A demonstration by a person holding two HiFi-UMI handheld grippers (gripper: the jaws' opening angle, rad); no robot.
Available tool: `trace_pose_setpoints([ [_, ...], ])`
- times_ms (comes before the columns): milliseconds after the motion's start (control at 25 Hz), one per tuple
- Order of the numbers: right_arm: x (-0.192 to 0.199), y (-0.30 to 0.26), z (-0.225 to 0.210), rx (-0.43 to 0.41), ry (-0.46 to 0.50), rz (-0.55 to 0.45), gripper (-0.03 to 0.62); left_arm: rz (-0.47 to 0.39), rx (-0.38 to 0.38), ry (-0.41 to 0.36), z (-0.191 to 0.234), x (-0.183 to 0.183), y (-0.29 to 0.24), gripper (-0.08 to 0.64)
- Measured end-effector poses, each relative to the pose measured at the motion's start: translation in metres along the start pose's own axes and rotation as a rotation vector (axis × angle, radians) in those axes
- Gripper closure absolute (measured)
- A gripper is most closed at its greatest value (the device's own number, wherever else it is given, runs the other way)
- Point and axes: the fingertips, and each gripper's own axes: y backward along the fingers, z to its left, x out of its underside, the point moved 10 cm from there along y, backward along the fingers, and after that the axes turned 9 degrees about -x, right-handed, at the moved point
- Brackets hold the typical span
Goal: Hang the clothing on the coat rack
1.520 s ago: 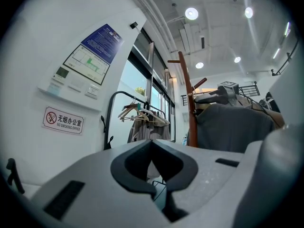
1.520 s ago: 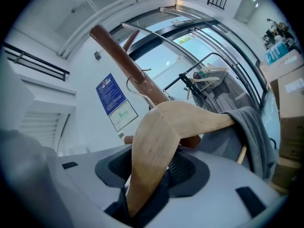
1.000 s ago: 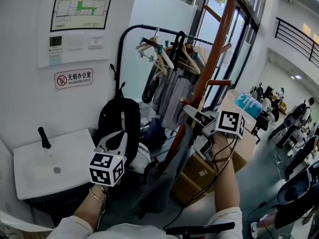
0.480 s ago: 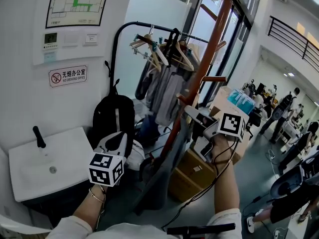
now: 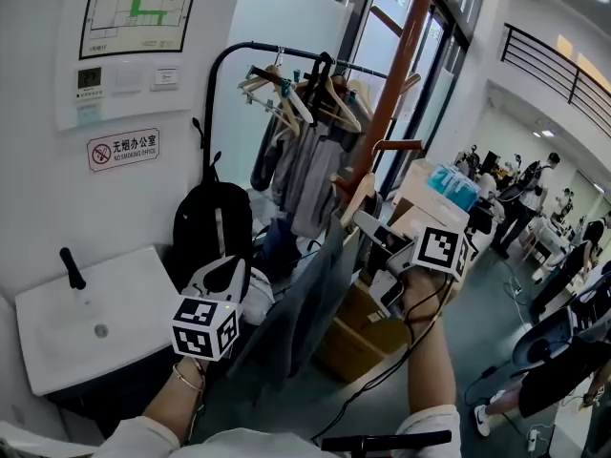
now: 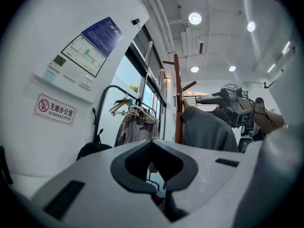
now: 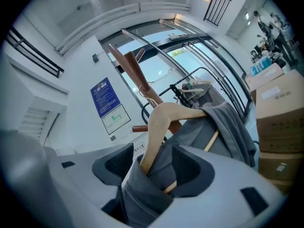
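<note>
While your right gripper [image 7: 153,167] clamps the curved wooden hanger [image 7: 164,118] draped in soft grey clothing [image 7: 142,194] beside the reddish-brown coat rack [image 5: 389,93], your left gripper [image 6: 159,182] is closed and empty.

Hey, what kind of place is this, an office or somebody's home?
Most likely an office: the wall sign reads "no smoking office", a floor plan is posted above it, and people stand in an open hall beyond.
</note>
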Motion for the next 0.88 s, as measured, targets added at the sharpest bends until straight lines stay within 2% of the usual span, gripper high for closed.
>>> trace_pose_setpoints([
  [200,0.014,0.008,-0.007,0.04,0.01,-0.034,0.334,0.017,0.016,0.005,0.002,0.004,0.006,0.554],
  [440,0.039,0.019,-0.009,0.139,0.058,-0.071,0.334,0.029,0.05,0.011,0.005,0.008,0.012,0.554],
  [760,0.08,0.03,0.007,0.282,0.209,-0.107,0.338,0.05,0.111,0.037,0.007,0.018,0.023,0.554],
  [880,0.098,0.036,0.01,0.337,0.235,-0.144,0.399,0.058,0.137,0.043,0.005,0.024,0.026,0.554],
])
